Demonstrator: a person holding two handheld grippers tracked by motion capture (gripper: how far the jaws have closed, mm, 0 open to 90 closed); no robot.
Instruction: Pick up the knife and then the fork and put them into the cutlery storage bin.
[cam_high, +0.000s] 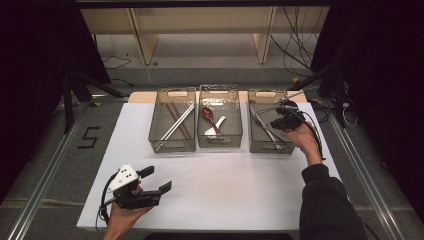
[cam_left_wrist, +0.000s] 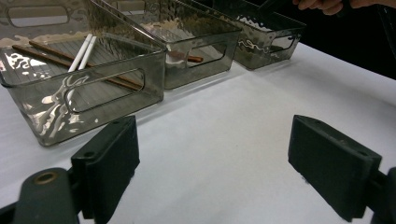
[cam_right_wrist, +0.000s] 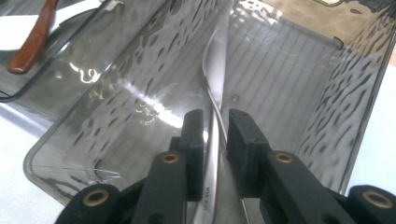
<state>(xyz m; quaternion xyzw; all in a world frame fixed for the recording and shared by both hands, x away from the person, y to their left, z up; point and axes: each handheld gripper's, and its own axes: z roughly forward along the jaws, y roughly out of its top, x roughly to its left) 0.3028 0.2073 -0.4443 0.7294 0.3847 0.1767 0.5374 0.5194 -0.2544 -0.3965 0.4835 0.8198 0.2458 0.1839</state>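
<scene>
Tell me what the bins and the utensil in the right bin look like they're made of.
The bins look like smoky see-through plastic, glossy: the contents show through the rippled, shiny walls. The utensil, lying between the right tool's jaws, looks like polished metal, probably steel: silvery with mirror-like highlights. Its type is hard to tell.

My left gripper (cam_high: 150, 182), nearest the chopstick bin (cam_high: 172, 126), is black with a grey three-cornered plate dotted black and a trailing cable. My right gripper (cam_right_wrist: 215, 133) shows brass-ringed pivots; that arm wears a dark sleeve (cam_high: 325, 200).
</scene>
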